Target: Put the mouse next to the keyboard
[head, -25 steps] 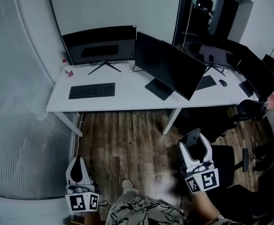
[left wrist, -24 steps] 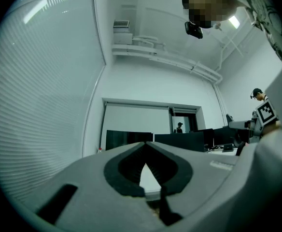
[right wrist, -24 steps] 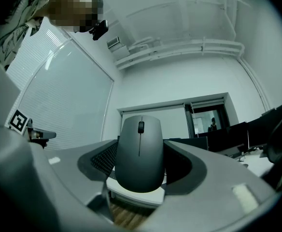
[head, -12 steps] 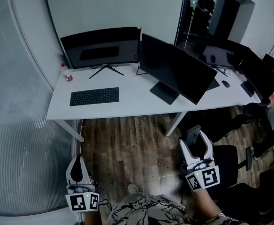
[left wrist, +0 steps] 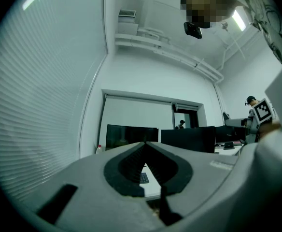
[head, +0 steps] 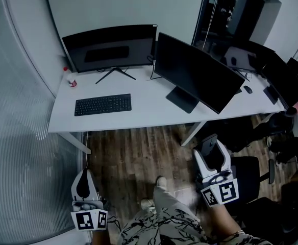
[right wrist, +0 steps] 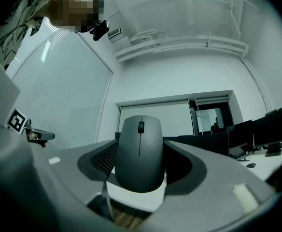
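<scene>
Head view: the person stands well back from the white desk (head: 144, 117). On it a black keyboard (head: 103, 105) lies in front of the left of 2 monitors (head: 110, 47), with bare desktop to the keyboard's right. Both grippers hang low over the wood floor. The right gripper (head: 213, 152) carries something dark, and the left gripper (head: 85, 180) looks pinched together.

Left gripper view: the 2 jaws meet at their tips and hold nothing.

Right gripper view: the jaws are clamped on the 2 flanks of a grey wireless mouse (right wrist: 140, 153), its scroll wheel facing the camera. The mouse is therefore in the air, well apart from the keyboard.

The mouse is probably light and rigid. Its smooth, curved shell could pivot or slip, so the side grip at the waist suits it, away from the buttons.
</scene>
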A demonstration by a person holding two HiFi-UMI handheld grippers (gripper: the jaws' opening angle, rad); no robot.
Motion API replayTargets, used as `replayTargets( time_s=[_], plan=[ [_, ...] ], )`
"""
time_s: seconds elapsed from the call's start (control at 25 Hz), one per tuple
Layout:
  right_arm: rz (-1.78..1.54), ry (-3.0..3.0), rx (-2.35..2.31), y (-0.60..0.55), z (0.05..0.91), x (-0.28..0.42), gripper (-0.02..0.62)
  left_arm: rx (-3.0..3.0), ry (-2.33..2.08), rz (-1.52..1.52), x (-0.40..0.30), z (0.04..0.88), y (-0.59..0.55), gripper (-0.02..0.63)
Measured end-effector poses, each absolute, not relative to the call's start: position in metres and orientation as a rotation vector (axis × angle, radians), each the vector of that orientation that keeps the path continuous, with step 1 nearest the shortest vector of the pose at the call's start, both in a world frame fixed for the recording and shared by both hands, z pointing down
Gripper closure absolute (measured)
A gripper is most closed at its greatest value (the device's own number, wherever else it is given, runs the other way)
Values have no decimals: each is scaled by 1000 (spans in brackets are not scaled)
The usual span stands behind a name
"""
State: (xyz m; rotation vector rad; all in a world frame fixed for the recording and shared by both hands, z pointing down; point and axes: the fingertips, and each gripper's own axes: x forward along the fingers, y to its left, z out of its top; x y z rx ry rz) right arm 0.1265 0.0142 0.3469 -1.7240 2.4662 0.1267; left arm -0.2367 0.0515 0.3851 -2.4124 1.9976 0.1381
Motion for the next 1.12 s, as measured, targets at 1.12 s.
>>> replayTargets(
  time_s=[1.12],
  plan=[
    [157, 2477, -1634, -262, 337, 150, 295, -2305, 2049, 154, -214, 365, -201, 607]
  ],
)
